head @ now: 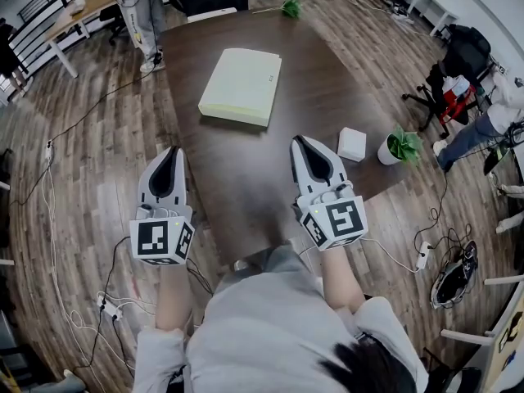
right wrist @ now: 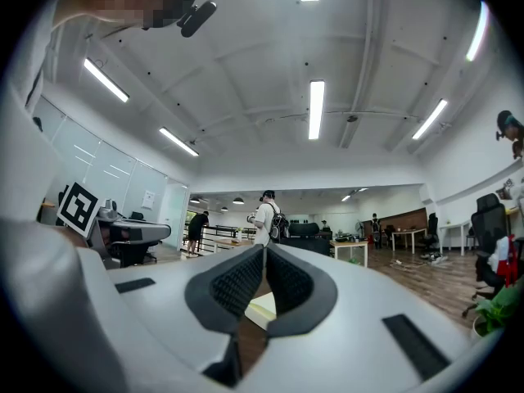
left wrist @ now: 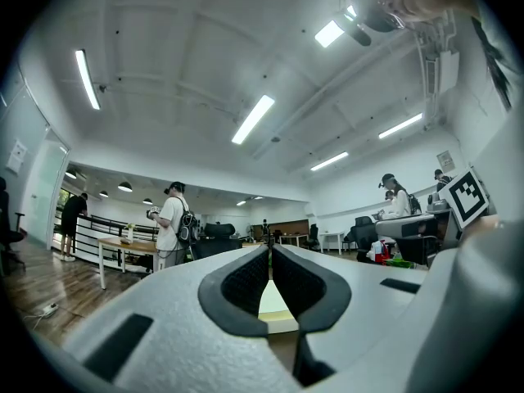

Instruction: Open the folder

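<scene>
A pale yellow-green folder (head: 241,84) lies closed and flat on the dark brown table (head: 246,178), toward its far side. My left gripper (head: 173,150) hovers over the table's near left edge, jaws pressed together with nothing between them. My right gripper (head: 299,141) hangs over the near right part of the table, also shut and empty. Both are well short of the folder. In the left gripper view a strip of the folder (left wrist: 274,305) shows below the shut gripper (left wrist: 269,250). The right gripper view shows the folder (right wrist: 264,308) beneath its shut gripper (right wrist: 264,249).
A small white box (head: 352,144) and a potted plant (head: 399,147) sit at the table's right edge. A green sprig (head: 291,7) lies at the far end. A person (head: 135,6) stands beyond the table. Cables and a power strip (head: 108,305) lie on the wooden floor.
</scene>
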`<act>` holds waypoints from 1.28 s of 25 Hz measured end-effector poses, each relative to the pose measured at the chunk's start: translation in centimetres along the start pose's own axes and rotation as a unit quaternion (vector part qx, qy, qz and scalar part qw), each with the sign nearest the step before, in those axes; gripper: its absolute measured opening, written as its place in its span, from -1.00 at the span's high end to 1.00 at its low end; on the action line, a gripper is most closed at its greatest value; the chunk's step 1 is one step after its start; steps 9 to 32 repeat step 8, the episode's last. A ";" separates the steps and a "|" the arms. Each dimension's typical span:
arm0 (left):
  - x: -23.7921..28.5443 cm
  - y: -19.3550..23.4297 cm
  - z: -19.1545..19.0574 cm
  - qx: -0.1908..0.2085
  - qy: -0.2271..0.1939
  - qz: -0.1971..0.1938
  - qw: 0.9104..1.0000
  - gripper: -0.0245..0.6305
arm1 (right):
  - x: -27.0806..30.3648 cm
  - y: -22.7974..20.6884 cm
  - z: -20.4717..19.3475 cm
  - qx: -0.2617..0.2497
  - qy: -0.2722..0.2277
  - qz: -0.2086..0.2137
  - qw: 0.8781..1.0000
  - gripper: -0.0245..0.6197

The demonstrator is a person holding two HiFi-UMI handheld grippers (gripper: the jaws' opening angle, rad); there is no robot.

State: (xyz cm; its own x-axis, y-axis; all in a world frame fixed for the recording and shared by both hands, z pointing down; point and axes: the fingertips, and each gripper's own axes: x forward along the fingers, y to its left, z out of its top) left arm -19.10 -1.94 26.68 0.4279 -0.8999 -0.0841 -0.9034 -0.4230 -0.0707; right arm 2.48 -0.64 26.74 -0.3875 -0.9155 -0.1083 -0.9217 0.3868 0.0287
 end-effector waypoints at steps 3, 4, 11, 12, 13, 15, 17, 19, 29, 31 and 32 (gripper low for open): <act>-0.2 -0.3 -0.1 -0.002 0.002 -0.003 1.000 0.87 | -0.3 0.1 0.1 0.001 -0.001 -0.001 1.000 0.87; -0.2 -0.2 -0.1 -0.002 0.002 -0.003 1.000 0.87 | -0.3 0.1 0.2 0.001 -0.002 -0.001 1.000 0.87; -0.3 0.2 -0.3 -0.003 0.002 -0.003 1.000 0.87 | 0.0 0.5 0.2 -0.002 -0.004 0.002 1.000 0.87; -0.3 0.2 -0.3 -0.003 0.002 -0.003 1.000 0.87 | 0.0 0.5 0.2 -0.002 -0.004 0.002 1.000 0.87; -0.3 0.2 -0.3 -0.003 0.002 -0.003 1.000 0.87 | 0.0 0.5 0.2 -0.002 -0.004 0.002 1.000 0.87; -0.3 0.2 -0.3 -0.003 0.002 -0.003 1.000 0.87 | 0.0 0.5 0.2 -0.002 -0.004 0.002 1.000 0.87; -0.3 0.2 -0.3 -0.003 0.002 -0.003 1.000 0.87 | 0.0 0.5 0.2 -0.002 -0.004 0.002 1.000 0.87; -0.3 0.2 -0.3 -0.003 0.002 -0.003 1.000 0.87 | 0.0 0.5 0.2 -0.002 -0.004 0.002 1.000 0.87; -0.3 0.2 -0.3 -0.003 0.002 -0.003 1.000 0.87 | 0.0 0.5 0.2 -0.002 -0.004 0.002 1.000 0.87; -0.3 0.2 -0.3 -0.003 0.002 -0.003 1.000 0.87 | 0.0 0.5 0.2 -0.002 -0.004 0.002 1.000 0.87; -0.3 0.2 -0.3 -0.003 0.002 -0.003 1.000 0.87 | 0.0 0.5 0.2 -0.002 -0.004 0.002 1.000 0.87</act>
